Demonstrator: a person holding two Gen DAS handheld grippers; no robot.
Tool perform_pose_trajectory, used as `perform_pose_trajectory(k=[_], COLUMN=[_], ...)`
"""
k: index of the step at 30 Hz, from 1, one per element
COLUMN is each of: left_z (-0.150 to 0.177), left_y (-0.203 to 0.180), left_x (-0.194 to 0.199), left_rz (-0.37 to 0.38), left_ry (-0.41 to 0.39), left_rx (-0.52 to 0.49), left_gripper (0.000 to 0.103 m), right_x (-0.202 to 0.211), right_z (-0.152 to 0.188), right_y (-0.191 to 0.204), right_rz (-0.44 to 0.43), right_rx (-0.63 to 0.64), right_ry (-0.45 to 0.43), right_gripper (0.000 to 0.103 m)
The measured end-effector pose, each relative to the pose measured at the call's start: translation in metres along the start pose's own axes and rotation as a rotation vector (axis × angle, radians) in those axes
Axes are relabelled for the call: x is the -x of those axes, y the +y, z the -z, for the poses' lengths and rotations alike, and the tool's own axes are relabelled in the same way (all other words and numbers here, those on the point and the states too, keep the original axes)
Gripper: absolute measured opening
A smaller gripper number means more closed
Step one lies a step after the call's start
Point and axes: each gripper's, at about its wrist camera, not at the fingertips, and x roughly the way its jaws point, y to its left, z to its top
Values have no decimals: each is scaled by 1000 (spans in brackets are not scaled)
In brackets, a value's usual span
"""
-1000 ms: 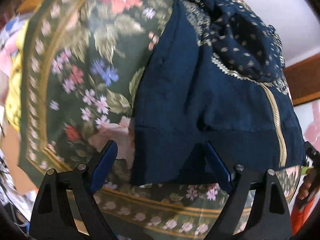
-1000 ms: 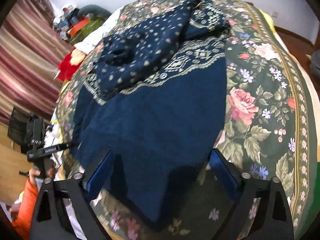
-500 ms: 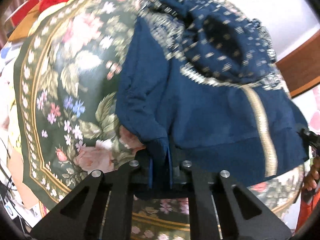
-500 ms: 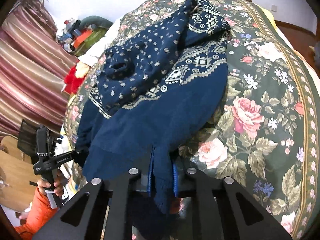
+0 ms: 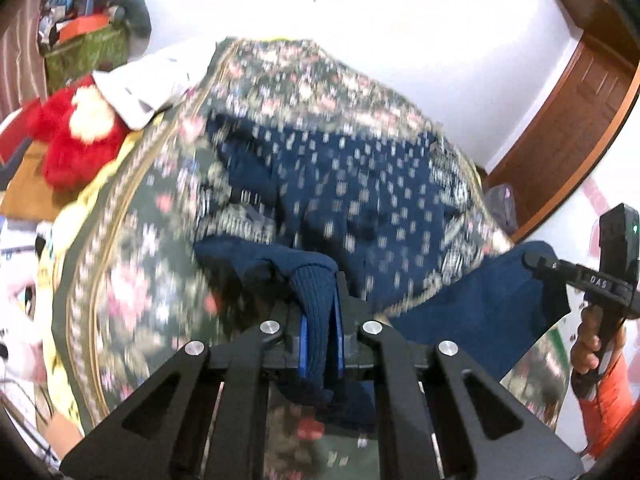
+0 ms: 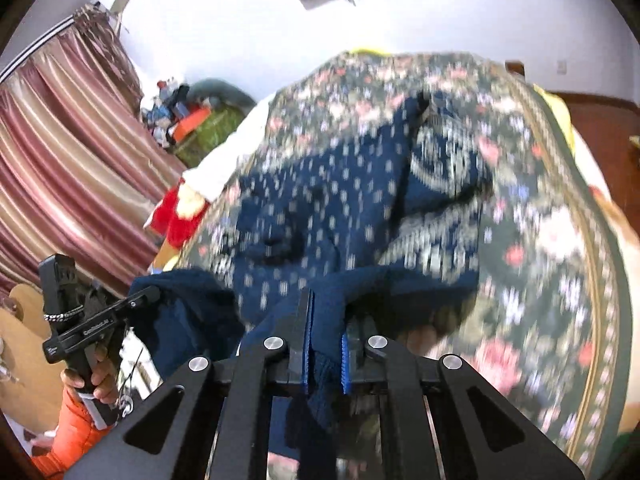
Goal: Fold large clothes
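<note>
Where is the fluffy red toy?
The red plush toy sits at the left edge of the floral bedspread in the left wrist view, beside a white cloth. In the right wrist view it peeks out below the striped curtain.

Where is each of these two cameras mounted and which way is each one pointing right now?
Left wrist: sits on the left gripper, looking along its fingers up the floral bedspread toward the wall; its jaws pinch the navy sweater hem; the right hand shows at right.
Right wrist: sits on the right gripper, facing the same way with the curtain at left; the left hand shows at lower left.
Shared: sweater, bedspread, red plush toy.
</note>
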Motion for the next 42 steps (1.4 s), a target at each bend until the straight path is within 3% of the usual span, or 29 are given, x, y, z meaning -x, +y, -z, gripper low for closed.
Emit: perform_pose_trajectory(k=[6,13,18,21,24,28,31,35,39,42], left_z=[-63,-137,-166,-167,-159,-156,-161,-172,-187,-197], left_y=[17,63,96,119,138,132,120,106,103,105], left_x=[-20,-73,-140,-189,-225,-238,-233,-207,-182,-173], left_rz=[-4,-110,-216,-237,-240,-296,-326,-301,-264,-253], left_ry=[-69,-125,-80,20,97,103,116,117,114,111], left_rx=[72,199,231,246,263,173,91,-19,1,41], left_gripper=[10,9,9,9,10,14,14,19,29,35], right_x=[-22,-91,-162,-192,-196,-181,-170,-150,-131,-127], right_z=[-59,-131,-173,-183,-183,-185,-188,-191,-196,-201], right_y=[-13,-47,-80,-92,-98,-118,-123,-119,-122,-132], right_rz=[49,206,286,314,276,147,91,58,11,36], right_rx=[-20,-27,-70,-1,63,-24,-63,-63,-109,-181], right_ry=[-69,-102,-60,-11,21,53,68,90,56,37], right_gripper=[8,7,7,8,8,8,8,8,8,8])
